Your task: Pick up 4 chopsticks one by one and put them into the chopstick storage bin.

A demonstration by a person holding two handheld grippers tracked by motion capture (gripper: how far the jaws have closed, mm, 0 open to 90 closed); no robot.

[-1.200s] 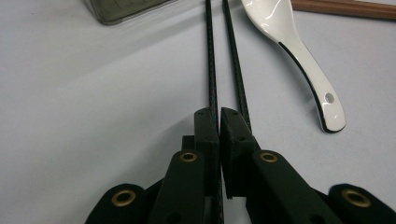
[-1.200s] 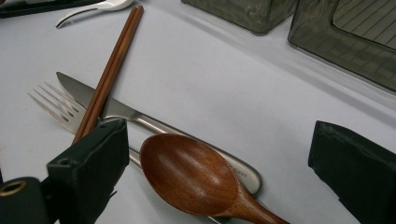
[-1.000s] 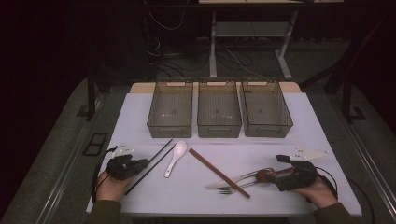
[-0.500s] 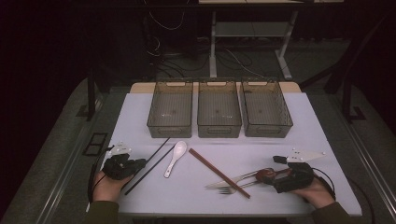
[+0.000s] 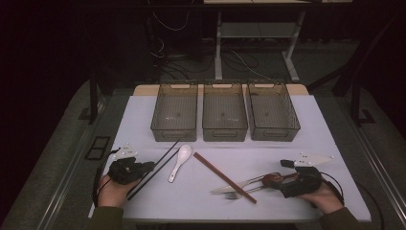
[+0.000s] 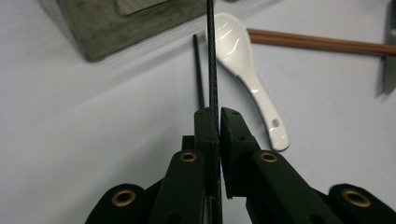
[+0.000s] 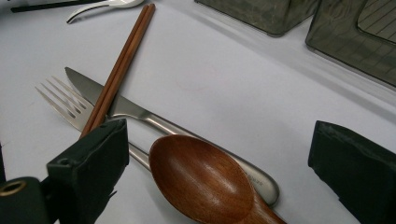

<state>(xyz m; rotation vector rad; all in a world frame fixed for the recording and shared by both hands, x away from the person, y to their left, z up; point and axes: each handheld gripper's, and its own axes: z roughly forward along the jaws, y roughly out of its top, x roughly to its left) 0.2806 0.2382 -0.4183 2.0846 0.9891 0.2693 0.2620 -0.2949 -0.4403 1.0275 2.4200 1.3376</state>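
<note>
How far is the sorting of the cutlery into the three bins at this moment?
Done: nothing; all three bins look empty. In hand: the left claw is shut on one black chopstick, the other black one lying beside it. The right claw stands open around the wooden spoon. Left: white spoon, brown chopsticks, fork, knife.

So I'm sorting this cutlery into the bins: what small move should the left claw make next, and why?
Probably lift. The left claw is shut on one black chopstick, while its twin lies beside it on the table. Raising it slightly should clear the white spoon before carrying it toward the left bin, which looks empty.
</note>
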